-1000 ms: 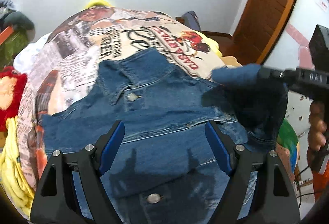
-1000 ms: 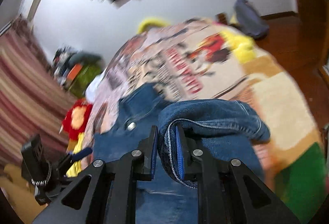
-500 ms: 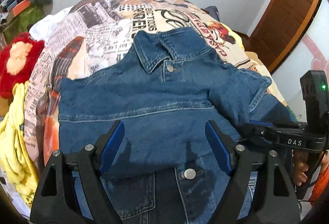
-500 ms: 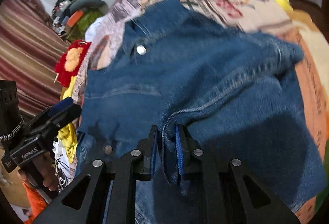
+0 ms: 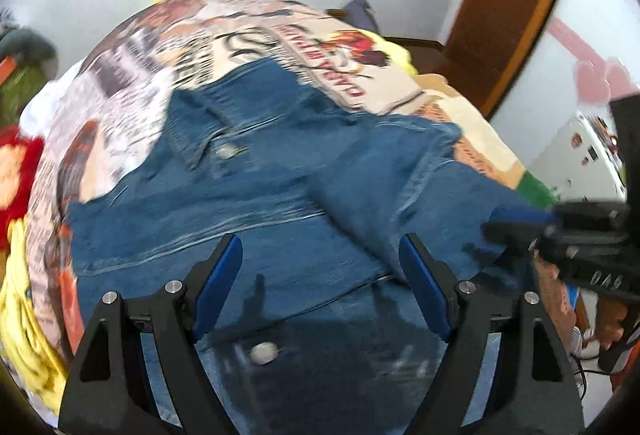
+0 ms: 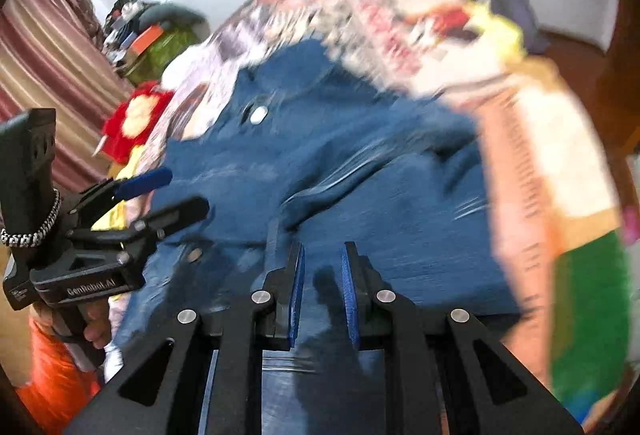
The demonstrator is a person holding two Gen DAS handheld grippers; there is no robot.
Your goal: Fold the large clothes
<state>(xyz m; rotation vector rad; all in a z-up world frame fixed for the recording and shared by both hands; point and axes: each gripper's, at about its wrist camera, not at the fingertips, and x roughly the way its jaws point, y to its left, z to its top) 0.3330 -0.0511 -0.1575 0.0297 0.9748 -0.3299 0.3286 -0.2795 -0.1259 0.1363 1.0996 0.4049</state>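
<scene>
While both grippers hover, denim jacket lies spread on the printed bedspread.
L gripper: fingers wide apart, nothing btwn, jacket chest just ahead of tips. R gripper: narrow gap, no cloth visible btwn pads, over folded sleeve; collar button far beyond tips. Frames blurred.

Blue denim jacket on a newspaper-print bedspread.
</scene>
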